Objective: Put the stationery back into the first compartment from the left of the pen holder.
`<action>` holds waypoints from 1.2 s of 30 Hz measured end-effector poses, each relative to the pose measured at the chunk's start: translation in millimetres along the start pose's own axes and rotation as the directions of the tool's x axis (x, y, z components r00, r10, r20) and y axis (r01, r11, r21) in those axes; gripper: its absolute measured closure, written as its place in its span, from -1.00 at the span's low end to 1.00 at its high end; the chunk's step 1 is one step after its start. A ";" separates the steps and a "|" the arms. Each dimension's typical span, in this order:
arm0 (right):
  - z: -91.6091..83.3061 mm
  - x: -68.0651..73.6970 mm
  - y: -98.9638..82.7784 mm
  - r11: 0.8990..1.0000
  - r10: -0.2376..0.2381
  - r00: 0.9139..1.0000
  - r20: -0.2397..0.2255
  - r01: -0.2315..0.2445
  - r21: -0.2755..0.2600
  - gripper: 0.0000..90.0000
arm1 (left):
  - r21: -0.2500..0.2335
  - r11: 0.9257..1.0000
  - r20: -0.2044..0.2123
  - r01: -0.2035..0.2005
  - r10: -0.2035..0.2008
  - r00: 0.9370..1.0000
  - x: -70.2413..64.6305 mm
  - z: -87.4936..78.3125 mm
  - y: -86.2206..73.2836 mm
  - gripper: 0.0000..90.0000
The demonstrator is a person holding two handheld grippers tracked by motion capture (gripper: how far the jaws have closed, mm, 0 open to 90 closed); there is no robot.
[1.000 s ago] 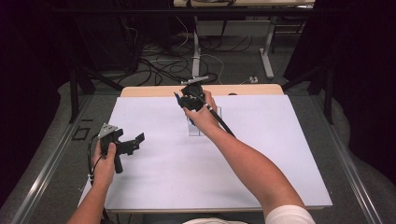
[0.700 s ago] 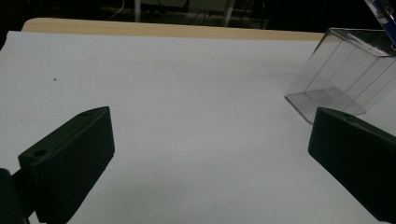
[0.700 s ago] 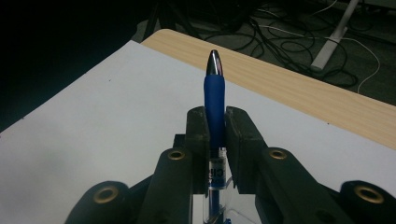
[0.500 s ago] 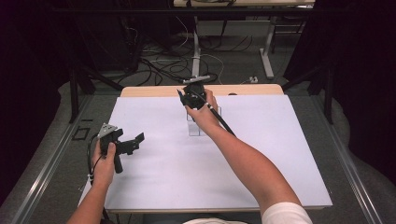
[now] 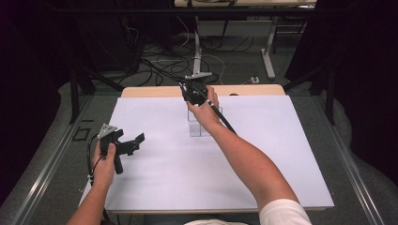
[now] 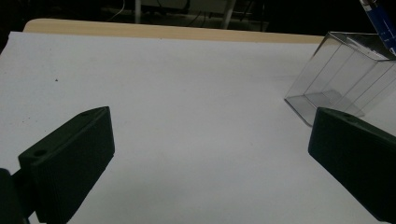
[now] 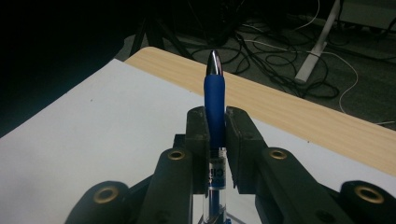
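My right gripper (image 5: 191, 92) hangs above the far middle of the white table sheet (image 5: 263, 154), over a clear plastic box (image 5: 202, 125). In the right gripper view its jaws (image 7: 215, 122) are shut on a blue pen (image 7: 214, 91), whose silver tip points up and away. My left gripper (image 5: 136, 143) hovers low over the left of the sheet, open, with nothing between its wide-apart jaws (image 6: 210, 126). The left gripper view shows the clear box (image 6: 341, 77) standing empty at the right, with the blue pen (image 6: 380, 21) above its rim.
A bare wooden strip of table (image 5: 253, 89) runs along the far edge beyond the sheet. Behind it the floor holds cables (image 5: 159, 65) and desk legs (image 5: 268, 51). A black cable (image 5: 224, 120) trails from the right gripper along the forearm.
The right hand has edged slightly toward the far edge, still holding the pen. The left hand has stayed put.
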State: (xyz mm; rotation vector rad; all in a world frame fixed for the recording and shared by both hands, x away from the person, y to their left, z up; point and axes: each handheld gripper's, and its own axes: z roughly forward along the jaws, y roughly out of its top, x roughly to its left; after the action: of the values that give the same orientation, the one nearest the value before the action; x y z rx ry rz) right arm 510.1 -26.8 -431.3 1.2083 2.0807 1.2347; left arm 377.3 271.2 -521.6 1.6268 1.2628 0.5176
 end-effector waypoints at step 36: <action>18.5 5.7 -12.8 0.998 -0.065 0.998 0.008 0.065 -0.006 0.78 | 0.003 1.000 0.003 0.005 -0.005 1.000 1.7 1.0 -0.2 -1.00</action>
State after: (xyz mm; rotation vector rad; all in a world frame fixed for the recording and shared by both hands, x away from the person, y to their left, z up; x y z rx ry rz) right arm 514.4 -15.9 -451.3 1.1322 2.0921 1.2043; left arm 378.6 272.2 -522.6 1.6257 1.2651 0.5102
